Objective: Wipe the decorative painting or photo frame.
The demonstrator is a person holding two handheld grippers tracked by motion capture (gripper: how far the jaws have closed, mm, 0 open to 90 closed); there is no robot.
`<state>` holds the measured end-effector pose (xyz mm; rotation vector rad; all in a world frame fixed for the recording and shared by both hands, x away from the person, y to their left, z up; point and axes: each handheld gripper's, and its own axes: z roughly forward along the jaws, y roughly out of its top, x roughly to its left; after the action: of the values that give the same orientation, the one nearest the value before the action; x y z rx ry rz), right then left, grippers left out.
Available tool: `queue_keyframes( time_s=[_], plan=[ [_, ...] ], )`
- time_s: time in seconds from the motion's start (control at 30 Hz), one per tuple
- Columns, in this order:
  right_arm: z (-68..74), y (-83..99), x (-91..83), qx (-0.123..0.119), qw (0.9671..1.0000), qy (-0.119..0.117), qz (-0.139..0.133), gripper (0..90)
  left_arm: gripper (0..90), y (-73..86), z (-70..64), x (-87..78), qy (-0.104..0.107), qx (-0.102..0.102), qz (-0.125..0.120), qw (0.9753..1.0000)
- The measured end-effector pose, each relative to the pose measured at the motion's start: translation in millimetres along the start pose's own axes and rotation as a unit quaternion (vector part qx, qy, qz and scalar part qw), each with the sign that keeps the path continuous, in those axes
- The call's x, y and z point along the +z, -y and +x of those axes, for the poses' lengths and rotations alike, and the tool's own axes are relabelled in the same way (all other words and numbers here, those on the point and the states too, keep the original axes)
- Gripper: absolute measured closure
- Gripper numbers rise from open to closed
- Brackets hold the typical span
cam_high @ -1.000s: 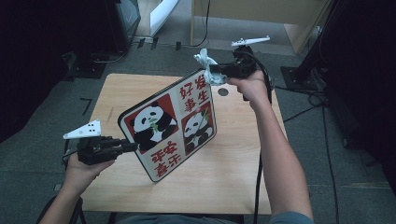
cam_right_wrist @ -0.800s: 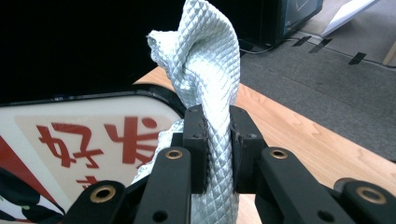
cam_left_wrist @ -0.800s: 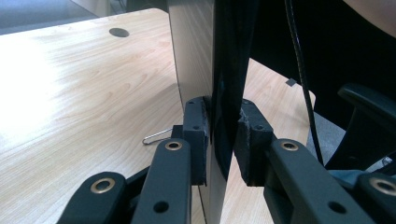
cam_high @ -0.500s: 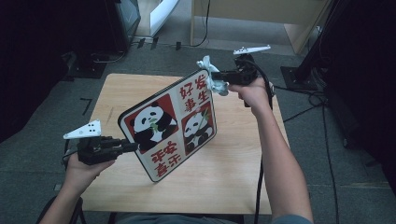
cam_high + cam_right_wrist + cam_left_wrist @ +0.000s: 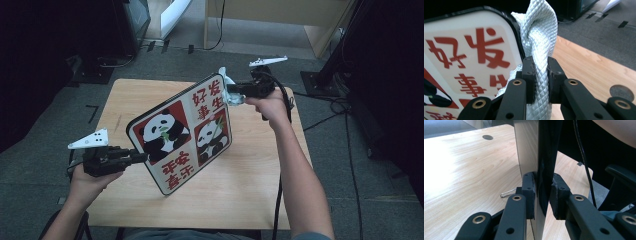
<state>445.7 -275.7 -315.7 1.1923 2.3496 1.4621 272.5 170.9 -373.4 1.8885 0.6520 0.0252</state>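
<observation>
While the panda board (image 5: pixel 182 135) stands tilted above the middle of the wooden surface (image 5: pixel 250 185), its lower corner close over the wood near the front edge, the left tongs (image 5: pixel 132 157) clamp its left edge; in the left gripper view both jaws press on the board's thin black rim (image 5: pixel 544 170). The right tongs (image 5: pixel 235 95) are closed on a white woven cloth (image 5: pixel 537 40), which is pressed against the board's upper right corner toward the far edge of the surface. A bent wire clip (image 5: pixel 507 193) lies on the wood just beside the left jaw. A round cable hole (image 5: pixel 487 137) sits near one corner of the surface. Black cables (image 5: pixel 350 150) trail over the grey floor to the right, and a dark stand (image 5: pixel 100 70) rests on the floor beyond the far left corner.
</observation>
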Motion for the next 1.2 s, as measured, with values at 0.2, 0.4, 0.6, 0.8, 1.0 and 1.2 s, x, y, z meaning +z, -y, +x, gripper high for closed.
queue_keyframes(
  time_s=[0.2, 0.4, 0.6, 0.8, 1.0, 1.2],
  plan=[
    [-3.3, 10.1, 2.8, 0.004, 1.0000, -0.003, -0.006, 79.5, 76.8, 0.0, 0.0, 0.0, 0.000, 0.000, 0.000, 1.0000],
    [-7.9, 22.0, 5.9, 0.017, 0.9998, -0.008, -0.002, 79.6, 76.7, 0.1, 0.0, 0.0, 0.000, 0.000, 0.000, 1.0000],
    [-11.6, 30.5, 8.8, 0.026, 0.9996, -0.012, 0.004, 79.6, 76.7, 0.0, 0.0, 0.0, 0.000, 0.000, 0.000, 1.0000],
    [-15.4, 45.7, 11.9, 0.036, 0.9992, -0.015, -0.004, 79.6, 76.7, 0.0, 0.0, 0.1, 0.001, 0.000, 0.000, 1.0000],
    [-18.0, 61.1, 14.6, 0.045, 0.9988, -0.016, -0.008, 79.6, 76.7, 0.1, -0.1, 0.2, 0.001, -0.001, -0.001, 1.0000],
    [-18.9, 75.0, 16.1, 0.049, 0.9987, -0.013, -0.010, 79.7, 76.7, 0.3, 0.1, 0.4, 0.001, -0.002, -0.002, 1.0000]
  ],
)
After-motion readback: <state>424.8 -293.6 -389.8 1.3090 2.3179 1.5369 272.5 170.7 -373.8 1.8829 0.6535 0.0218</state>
